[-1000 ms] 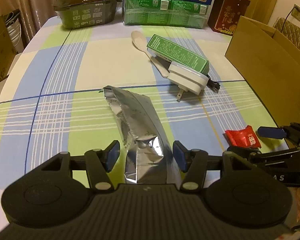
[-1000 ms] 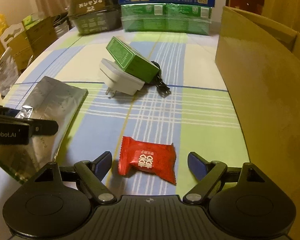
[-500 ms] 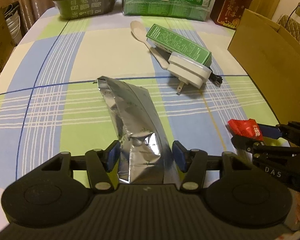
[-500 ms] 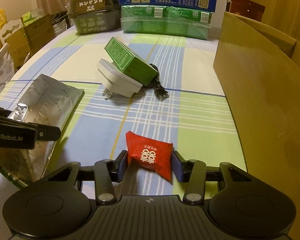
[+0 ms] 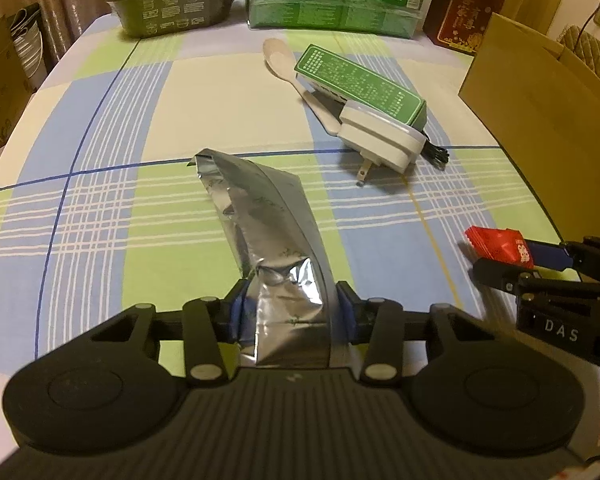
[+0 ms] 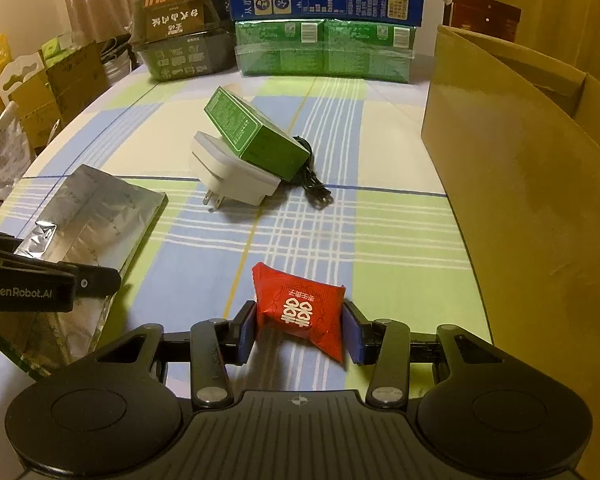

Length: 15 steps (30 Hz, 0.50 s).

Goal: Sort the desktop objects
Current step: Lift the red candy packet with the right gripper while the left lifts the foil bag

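Left gripper (image 5: pixel 290 312) has just squeezed in on the foil pouch (image 5: pixel 268 240) at six o'clock, right gripper (image 6: pixel 299 326) pinches the red candy packet (image 6: pixel 300 310), and that slick, crumpling foil might slide free on lifting.

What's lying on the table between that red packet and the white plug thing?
Nothing: in the right wrist view only bare checked tablecloth lies between the red packet and the white plug adapter.
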Tool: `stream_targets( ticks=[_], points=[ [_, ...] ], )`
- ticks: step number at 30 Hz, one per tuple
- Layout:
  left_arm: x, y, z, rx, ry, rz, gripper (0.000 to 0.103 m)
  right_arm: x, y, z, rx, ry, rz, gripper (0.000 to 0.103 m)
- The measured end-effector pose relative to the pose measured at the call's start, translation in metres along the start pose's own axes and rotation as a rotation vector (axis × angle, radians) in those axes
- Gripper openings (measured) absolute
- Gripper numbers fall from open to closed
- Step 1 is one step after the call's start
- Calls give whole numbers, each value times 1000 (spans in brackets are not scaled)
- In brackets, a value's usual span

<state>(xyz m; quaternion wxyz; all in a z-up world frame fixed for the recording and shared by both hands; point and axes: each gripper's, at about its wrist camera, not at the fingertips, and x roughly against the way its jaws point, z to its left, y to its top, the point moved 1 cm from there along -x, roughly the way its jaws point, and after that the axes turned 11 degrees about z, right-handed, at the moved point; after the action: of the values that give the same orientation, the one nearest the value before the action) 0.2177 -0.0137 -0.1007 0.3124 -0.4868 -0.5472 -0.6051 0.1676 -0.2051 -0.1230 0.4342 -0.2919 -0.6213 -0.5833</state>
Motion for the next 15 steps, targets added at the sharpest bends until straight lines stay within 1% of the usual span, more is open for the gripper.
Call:
stream_targets(
  ticks=[10, 15],
  points=[
    [4, -1, -1, 0, -12, -4, 38, 3, 1, -1, -2, 3, -19, 42],
    [8, -2, 1, 16, -29, -11, 38, 4, 1, -2, -5, 5, -23, 42]
  ],
)
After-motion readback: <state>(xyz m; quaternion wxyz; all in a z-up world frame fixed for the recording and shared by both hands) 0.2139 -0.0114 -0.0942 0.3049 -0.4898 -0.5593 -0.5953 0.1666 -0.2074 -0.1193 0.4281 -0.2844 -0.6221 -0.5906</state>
